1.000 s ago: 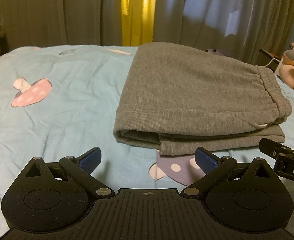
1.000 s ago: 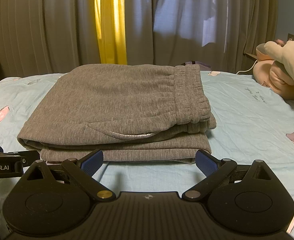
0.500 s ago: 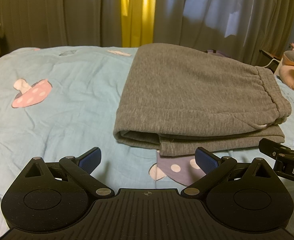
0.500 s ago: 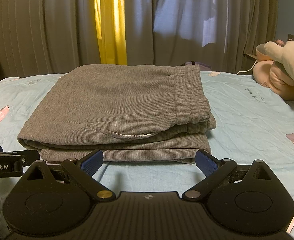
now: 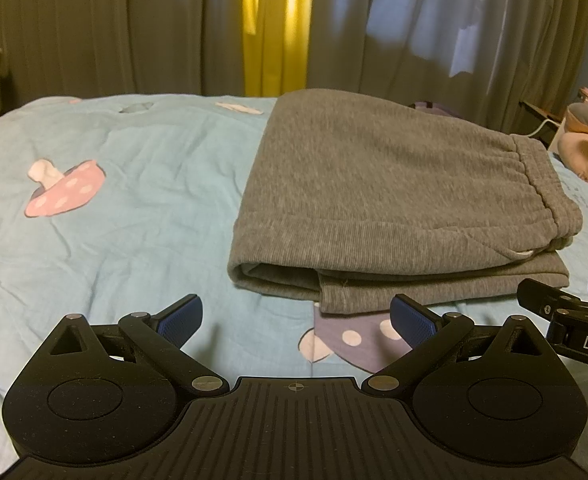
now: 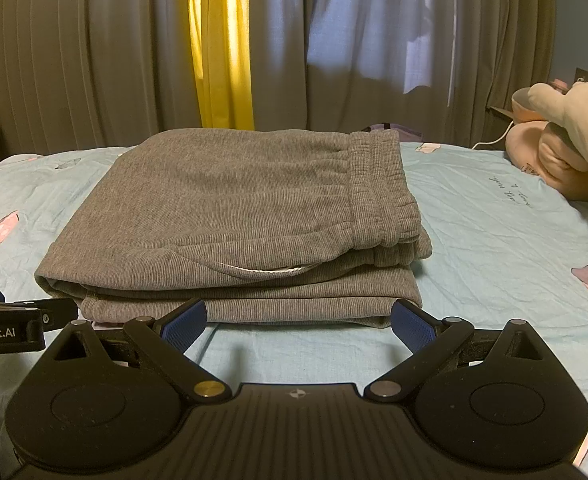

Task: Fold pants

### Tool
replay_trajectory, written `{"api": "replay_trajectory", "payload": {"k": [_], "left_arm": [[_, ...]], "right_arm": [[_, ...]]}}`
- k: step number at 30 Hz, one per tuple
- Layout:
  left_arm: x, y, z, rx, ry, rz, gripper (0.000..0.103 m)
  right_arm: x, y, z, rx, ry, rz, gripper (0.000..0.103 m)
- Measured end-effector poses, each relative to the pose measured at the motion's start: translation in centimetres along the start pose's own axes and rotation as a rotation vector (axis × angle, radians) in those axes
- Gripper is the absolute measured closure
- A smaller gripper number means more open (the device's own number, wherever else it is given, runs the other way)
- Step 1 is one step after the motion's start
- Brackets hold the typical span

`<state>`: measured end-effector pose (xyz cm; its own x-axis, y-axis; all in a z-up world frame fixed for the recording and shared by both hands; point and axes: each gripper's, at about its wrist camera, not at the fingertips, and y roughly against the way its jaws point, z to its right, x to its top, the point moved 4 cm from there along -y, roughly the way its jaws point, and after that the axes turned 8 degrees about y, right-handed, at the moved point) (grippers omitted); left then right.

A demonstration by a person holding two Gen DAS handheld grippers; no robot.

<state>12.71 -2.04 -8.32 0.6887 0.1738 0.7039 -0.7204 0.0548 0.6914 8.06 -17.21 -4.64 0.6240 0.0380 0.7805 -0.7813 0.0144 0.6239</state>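
Observation:
Grey pants (image 5: pixel 381 200) lie folded into a compact stack on the light blue bedsheet (image 5: pixel 126 208), waistband on the right. In the right wrist view the same pants (image 6: pixel 238 216) sit straight ahead, their elastic waistband (image 6: pixel 377 184) on top at the right. My left gripper (image 5: pixel 295 316) is open, just short of the stack's near left corner, with nothing between its blue pads. My right gripper (image 6: pixel 297 320) is open too, its blue fingertips (image 6: pixel 411 326) close to the stack's front edge and apart from it. Each gripper shows at the edge of the other's view.
The sheet carries mushroom prints (image 5: pixel 64 194). Grey and yellow curtains (image 6: pixel 222 48) hang behind the bed. Plush toys (image 6: pixel 565 136) rest at the right side of the bed. A cable and a dark shelf (image 5: pixel 541 114) are at the far right.

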Motion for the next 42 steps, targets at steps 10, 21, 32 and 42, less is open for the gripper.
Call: {"api": "replay_trajectory", "payload": {"k": [10,21,32,42], "left_arm": [[0.02,0.03,-0.01,-0.001,0.001,0.001,0.000],[0.14,0.16,-0.05,-0.006,-0.001,0.003,0.000],[0.09,0.26,-0.04,-0.012,-0.001,0.002,0.000],[0.02,0.34,0.06,-0.019,-0.002,0.003,0.000]], "right_arm": [[0.02,0.03,0.02,0.001,0.001,0.001,0.004],[-0.06,0.04,0.07,0.000,-0.001,-0.002,0.004],[-0.11,0.07,0.13,0.000,-0.002,-0.001,0.004],[-0.15,0.11,0.22,-0.005,-0.006,-0.005,0.004]]}}
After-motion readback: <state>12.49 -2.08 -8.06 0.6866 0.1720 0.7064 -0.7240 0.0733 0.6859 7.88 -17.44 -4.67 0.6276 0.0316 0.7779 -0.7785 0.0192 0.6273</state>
